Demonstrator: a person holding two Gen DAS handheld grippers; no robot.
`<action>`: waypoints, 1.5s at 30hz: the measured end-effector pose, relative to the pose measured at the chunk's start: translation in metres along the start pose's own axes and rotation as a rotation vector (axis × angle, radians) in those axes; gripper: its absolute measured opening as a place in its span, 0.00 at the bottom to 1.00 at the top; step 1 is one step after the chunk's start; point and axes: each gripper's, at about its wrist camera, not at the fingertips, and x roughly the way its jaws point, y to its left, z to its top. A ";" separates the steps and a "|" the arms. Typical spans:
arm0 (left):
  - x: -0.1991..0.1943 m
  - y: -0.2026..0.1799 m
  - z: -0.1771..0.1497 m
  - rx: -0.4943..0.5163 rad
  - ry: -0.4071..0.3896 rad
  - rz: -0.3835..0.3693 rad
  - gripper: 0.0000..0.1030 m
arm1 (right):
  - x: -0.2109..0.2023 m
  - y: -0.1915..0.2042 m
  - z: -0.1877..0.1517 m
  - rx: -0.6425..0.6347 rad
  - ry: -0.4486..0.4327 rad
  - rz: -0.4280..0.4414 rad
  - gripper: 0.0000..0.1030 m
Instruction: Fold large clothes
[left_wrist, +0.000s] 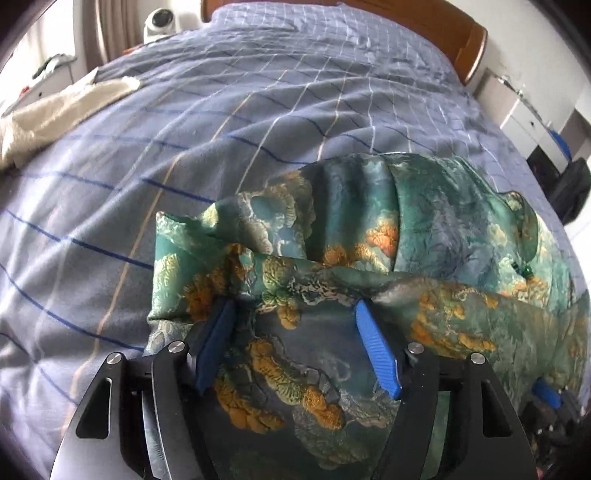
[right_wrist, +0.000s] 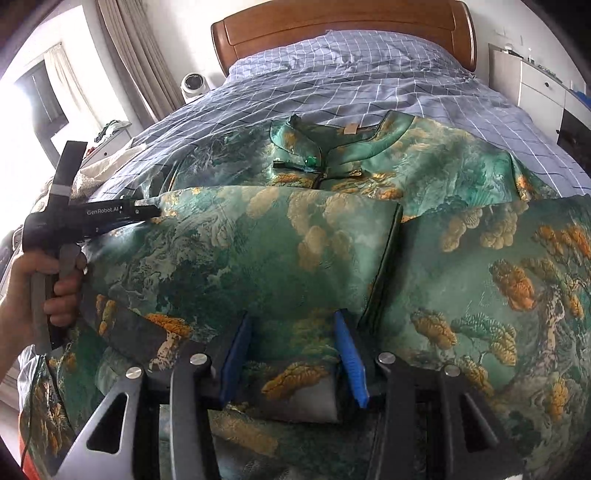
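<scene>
A green silk dress with orange and gold tree patterns lies on the blue checked bed cover, with its collar toward the headboard. The lower part is folded up over the body. My right gripper is shut on a thick folded edge of the dress that fills the gap between its blue pads. My left gripper is at the dress's left side. Its pads stand wide apart over a bunched ridge of cloth without pressing on it. A hand holds the left tool's black body.
A wooden headboard closes the far end of the bed. A cream cloth lies on the cover's left edge. A white round device and curtains stand at the back left, white drawers at the right.
</scene>
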 end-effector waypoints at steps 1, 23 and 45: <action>-0.007 -0.002 0.001 0.012 -0.004 0.005 0.67 | 0.000 0.000 0.000 0.000 -0.002 0.001 0.46; -0.134 -0.025 -0.132 0.307 -0.126 -0.097 0.90 | -0.084 0.002 -0.034 -0.023 -0.063 -0.050 0.58; -0.203 -0.053 -0.267 0.405 -0.107 -0.020 0.91 | -0.208 0.008 -0.205 0.038 -0.017 -0.201 0.59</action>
